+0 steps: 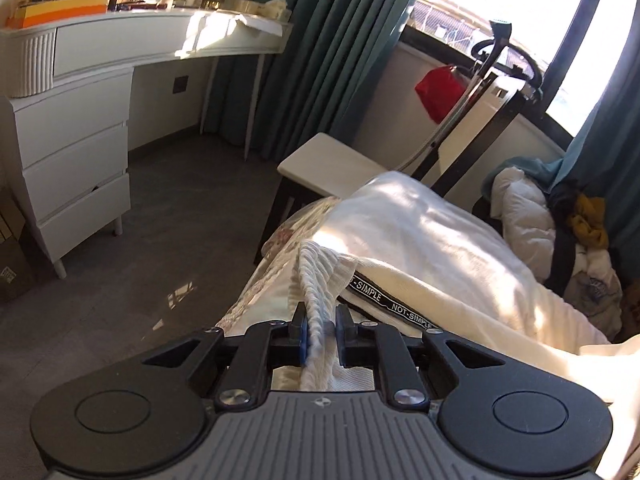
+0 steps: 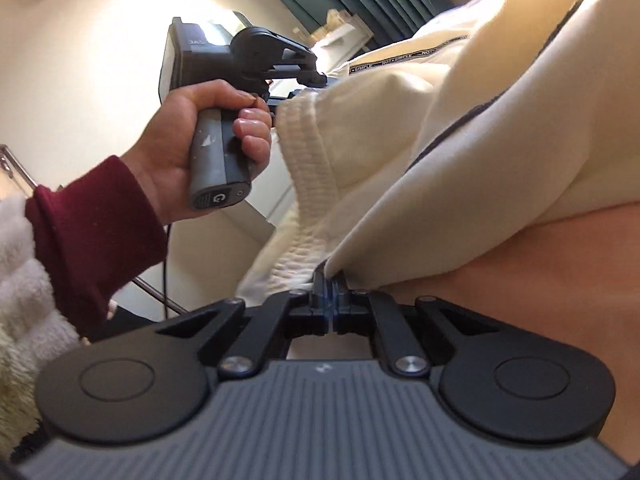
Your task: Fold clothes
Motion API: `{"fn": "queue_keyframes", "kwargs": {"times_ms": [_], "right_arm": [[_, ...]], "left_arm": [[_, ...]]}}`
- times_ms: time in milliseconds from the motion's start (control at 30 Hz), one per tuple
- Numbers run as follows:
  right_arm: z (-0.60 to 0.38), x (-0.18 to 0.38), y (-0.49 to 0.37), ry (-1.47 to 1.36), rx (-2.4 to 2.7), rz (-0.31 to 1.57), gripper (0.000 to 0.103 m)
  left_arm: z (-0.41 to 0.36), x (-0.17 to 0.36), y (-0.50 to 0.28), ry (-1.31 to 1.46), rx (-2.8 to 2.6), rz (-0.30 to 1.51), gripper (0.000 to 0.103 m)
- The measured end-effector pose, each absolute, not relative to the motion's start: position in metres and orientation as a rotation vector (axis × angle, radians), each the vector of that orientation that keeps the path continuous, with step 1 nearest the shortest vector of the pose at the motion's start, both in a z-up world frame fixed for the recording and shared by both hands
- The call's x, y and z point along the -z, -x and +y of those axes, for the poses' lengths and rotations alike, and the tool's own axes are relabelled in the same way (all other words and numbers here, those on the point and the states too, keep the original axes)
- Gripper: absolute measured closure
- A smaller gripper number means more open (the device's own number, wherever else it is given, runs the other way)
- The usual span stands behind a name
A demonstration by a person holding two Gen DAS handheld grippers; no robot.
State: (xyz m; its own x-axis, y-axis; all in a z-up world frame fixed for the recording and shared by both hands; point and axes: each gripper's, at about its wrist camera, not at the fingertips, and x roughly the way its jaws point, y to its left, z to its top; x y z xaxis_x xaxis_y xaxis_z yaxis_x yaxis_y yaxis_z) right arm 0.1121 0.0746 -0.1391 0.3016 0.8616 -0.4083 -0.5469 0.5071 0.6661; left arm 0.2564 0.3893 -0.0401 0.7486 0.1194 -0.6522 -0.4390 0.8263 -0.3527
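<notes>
A cream garment (image 1: 424,240) with a ribbed hem and a black "NOT SIMPLE" tape band (image 1: 384,300) lies across the bed. My left gripper (image 1: 322,320) is shut on the ribbed hem (image 1: 320,272) at the garment's near edge. In the right wrist view the same garment (image 2: 480,120) hangs lifted, its ribbed hem (image 2: 308,168) stretched between the two grippers. My right gripper (image 2: 331,280) is shut on a corner of the cream fabric. The left gripper (image 2: 288,64) also shows there, held in a hand with a maroon sleeve, clamped on the hem's far end.
A floral bedsheet (image 1: 272,264) covers the bed below the garment. A white dresser (image 1: 76,152) with bottles stands at the left, across grey floor. A white bench (image 1: 328,160), teal curtains (image 1: 320,40) and a heap of clothes (image 1: 568,232) lie beyond.
</notes>
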Motion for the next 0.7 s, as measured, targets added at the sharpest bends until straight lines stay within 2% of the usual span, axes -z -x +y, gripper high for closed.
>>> {"fn": "queue_keyframes", "kwargs": {"times_ms": [167, 233, 267, 300, 367, 400, 433, 500, 567, 700], "right_arm": [[0.065, 0.145, -0.123, -0.47, -0.998, 0.877, 0.096], [0.06, 0.137, -0.122, -0.438, -1.008, 0.88, 0.095], [0.058, 0.133, -0.121, -0.422, -1.013, 0.882, 0.094], [0.054, 0.127, -0.119, -0.402, -1.013, 0.874, 0.093], [0.044, 0.113, -0.113, -0.349, -1.003, 0.856, 0.092], [0.039, 0.106, -0.109, -0.316, -0.993, 0.845, 0.088], [0.033, 0.097, -0.104, -0.259, -0.975, 0.828, 0.084], [0.01, 0.081, -0.098, -0.219, -0.931, 0.792, 0.061], [-0.012, 0.065, -0.091, -0.181, -0.886, 0.755, 0.049], [-0.067, 0.035, -0.08, -0.136, -0.803, 0.685, 0.047]], "left_arm": [[0.405, 0.047, -0.248, 0.585, -0.293, 0.636, 0.084], [0.403, 0.04, -0.236, 0.555, -0.299, 0.618, 0.07], [0.402, 0.036, -0.228, 0.545, -0.297, 0.611, 0.055], [0.4, 0.031, -0.22, 0.535, -0.287, 0.604, 0.047], [0.395, 0.02, -0.201, 0.51, -0.271, 0.595, 0.047], [0.392, 0.015, -0.191, 0.5, -0.27, 0.586, 0.047], [0.387, 0.01, -0.179, 0.486, -0.272, 0.58, 0.042], [0.371, 0.0, -0.155, 0.454, -0.271, 0.57, 0.039], [0.349, -0.008, -0.134, 0.42, -0.25, 0.559, 0.039], [0.298, -0.015, -0.096, 0.39, -0.165, 0.538, 0.038]]}}
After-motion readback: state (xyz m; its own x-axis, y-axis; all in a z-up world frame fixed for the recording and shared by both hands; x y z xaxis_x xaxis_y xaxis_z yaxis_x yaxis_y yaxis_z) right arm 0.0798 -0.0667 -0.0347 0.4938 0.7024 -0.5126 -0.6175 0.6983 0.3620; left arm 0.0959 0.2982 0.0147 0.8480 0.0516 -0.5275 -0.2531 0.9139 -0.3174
